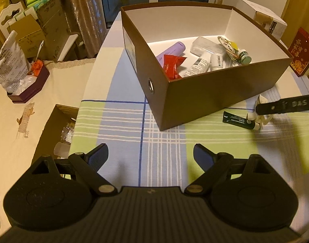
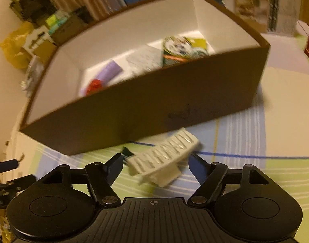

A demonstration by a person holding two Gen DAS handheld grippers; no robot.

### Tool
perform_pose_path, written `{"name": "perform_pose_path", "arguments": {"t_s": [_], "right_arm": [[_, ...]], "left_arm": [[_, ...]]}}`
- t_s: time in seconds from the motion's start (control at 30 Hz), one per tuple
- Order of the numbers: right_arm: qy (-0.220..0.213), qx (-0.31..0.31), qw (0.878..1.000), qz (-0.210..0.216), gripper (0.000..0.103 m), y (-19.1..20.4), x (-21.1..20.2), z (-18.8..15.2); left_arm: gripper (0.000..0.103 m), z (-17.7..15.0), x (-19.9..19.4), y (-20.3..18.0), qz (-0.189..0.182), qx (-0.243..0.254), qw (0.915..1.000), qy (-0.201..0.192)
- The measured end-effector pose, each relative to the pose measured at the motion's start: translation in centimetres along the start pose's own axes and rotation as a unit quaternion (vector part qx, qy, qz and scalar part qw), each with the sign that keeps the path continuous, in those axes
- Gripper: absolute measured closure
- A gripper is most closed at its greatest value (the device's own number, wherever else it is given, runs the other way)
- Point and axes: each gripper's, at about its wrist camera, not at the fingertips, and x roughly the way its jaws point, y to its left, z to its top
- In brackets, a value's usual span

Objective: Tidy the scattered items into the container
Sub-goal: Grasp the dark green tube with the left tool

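- Apparently the right gripper (image 2: 155, 167) was spread wide around the white hair claw clip (image 2: 164, 158), which lay on the checked tablecloth (image 1: 124, 121) just beside the near wall of the brown box (image 1: 215, 93); neither pad touched it as far as the blurred picture showed.
- The left gripper (image 1: 150, 158) was released too and carried nothing; it hung over the cloth, well apart from the box.
- A dark green tube (image 1: 240, 120) lay next to the clip, also outside the box; a purple tube (image 1: 170, 51), a red packet (image 1: 171, 64) and white tubes already lay inside.
- The risk, I judged: the clip is ribbed and uneven, so closing pads could squeeze it sideways, or knock the green tube; a low lift could hit the box wall.
- On the right gripper's arm, seen from the left wrist, the letters "DAS" were readable; the red card (image 1: 301, 54) at the right edge carried gold characters too small to read.
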Motion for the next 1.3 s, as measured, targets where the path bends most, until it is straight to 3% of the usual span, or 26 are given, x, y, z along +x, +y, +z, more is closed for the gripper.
{"name": "perform_pose_path", "arguments": {"t_s": [0.07, 0.1, 0.27, 0.37, 0.47, 0.57, 0.63, 0.77, 0.83, 0.93, 1.03, 1.1, 1.17, 1.3], "right_arm": [[0.009, 0.007, 1.0, 0.012, 0.063, -1.0, -0.1, -0.2], [0.016, 0.007, 1.0, 0.014, 0.068, -1.5, -0.2, -0.4], [0.016, -0.007, 1.0, 0.005, 0.072, -4.6, -2.2, -1.8], [0.014, -0.001, 1.0, -0.004, 0.074, -6.7, -4.0, -3.0], [0.014, 0.006, 1.0, -0.025, 0.074, -9.2, -5.9, -4.3], [0.016, 0.015, 0.999, -0.041, 0.074, -11.4, -7.6, -5.7], [0.017, 0.027, 0.998, -0.048, 0.074, -12.9, -8.7, -6.8], [0.015, 0.056, 0.997, -0.055, 0.074, -14.8, -10.4, -8.6], [0.012, 0.067, 0.996, -0.053, 0.074, -15.4, -11.2, -9.5], [0.014, 0.088, 0.995, -0.052, 0.074, -16.0, -11.6, -10.4], [0.015, 0.099, 0.993, -0.054, 0.074, -16.3, -11.8, -10.8], [0.015, 0.101, 0.993, -0.053, 0.074, -16.3, -11.8, -10.7], [0.017, 0.099, 0.993, -0.054, 0.074, -16.2, -11.7, -10.6], [0.015, 0.091, 0.995, -0.042, 0.074, -15.3, -11.3, -10.1]], "left_arm": [[0.015, -0.1, 0.0, -0.1, -0.005, 0.0, 1.0, -0.001], [0.018, -0.1, 0.0, -0.2, -0.009, 0.001, 1.0, -0.001], [0.038, -0.8, 0.3, -2.3, -0.061, 0.021, 0.9979, 0.005], [0.038, -1.6, 0.9, -5.3, -0.091, 0.064, 0.9937, 0.011], [0.04, -2.1, 1.7, -8.9, -0.117, 0.136, 0.9839, 0.003], [0.046, -1.7, 2.6, -11.9, -0.126, 0.213, 0.9687, -0.016], [0.05, -1.4, 3.2, -13.7, -0.123, 0.271, 0.9542, -0.033], [0.05, -1.0, 4.6, -16.3, -0.098, 0.388, 0.9141, -0.064], [0.05, -0.5, 5.5, -17.1, -0.093, 0.429, 0.8964, -0.064], [0.05, 0.1, 6.8, -17.8, -0.102, 0.455, 0.8827, -0.057], [0.051, 0.4, 8.1, -18.2, -0.122, 0.464, 0.8763, -0.041], [0.063, 0.8, 8.5, -18.2, -0.15, 0.45, 0.88, -0.028], [0.063, 1.2, 8.7, -18.2, -0.165, 0.434, 0.8853, -0.015], [0.063, 0.1, 8.0, -18.3, -0.166, 0.445, 0.8797, -0.009]]}}
